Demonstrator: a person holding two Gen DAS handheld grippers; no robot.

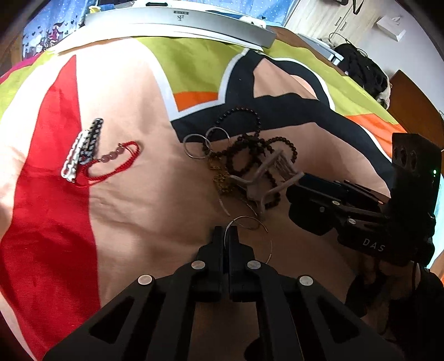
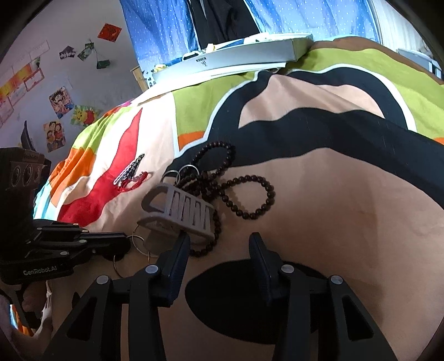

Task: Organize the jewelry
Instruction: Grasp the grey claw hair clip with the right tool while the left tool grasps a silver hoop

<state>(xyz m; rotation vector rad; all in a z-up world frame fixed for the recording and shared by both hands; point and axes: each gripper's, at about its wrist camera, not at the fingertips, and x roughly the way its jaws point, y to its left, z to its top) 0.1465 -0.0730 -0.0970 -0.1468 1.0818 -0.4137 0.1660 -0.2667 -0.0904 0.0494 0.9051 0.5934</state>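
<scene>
My left gripper [image 1: 226, 233] is shut on a thin wire hoop earring [image 1: 251, 222], just in front of a jewelry pile on the bedspread. The pile holds dark bead bracelets [image 1: 249, 150], silver rings [image 1: 197, 145], a gold chain [image 1: 222, 177] and a grey hair claw clip [image 2: 177, 213]. My right gripper [image 2: 220, 245] stands open, and the clip lies just ahead of its left finger [image 2: 180, 250]. A bead loop [image 2: 249, 194] lies beyond it. Farther left, apart from the pile, rest white and black chain bracelets [image 1: 80, 150] and a red cord bracelet [image 1: 116, 163].
A colourful bedspread [image 1: 125, 91] covers the whole surface. A flat silver case [image 1: 180, 22] lies along its far edge. A black bag [image 1: 360, 69] sits at the back right. A dark oval patch [image 2: 249, 300] shows on the cloth beneath my right gripper.
</scene>
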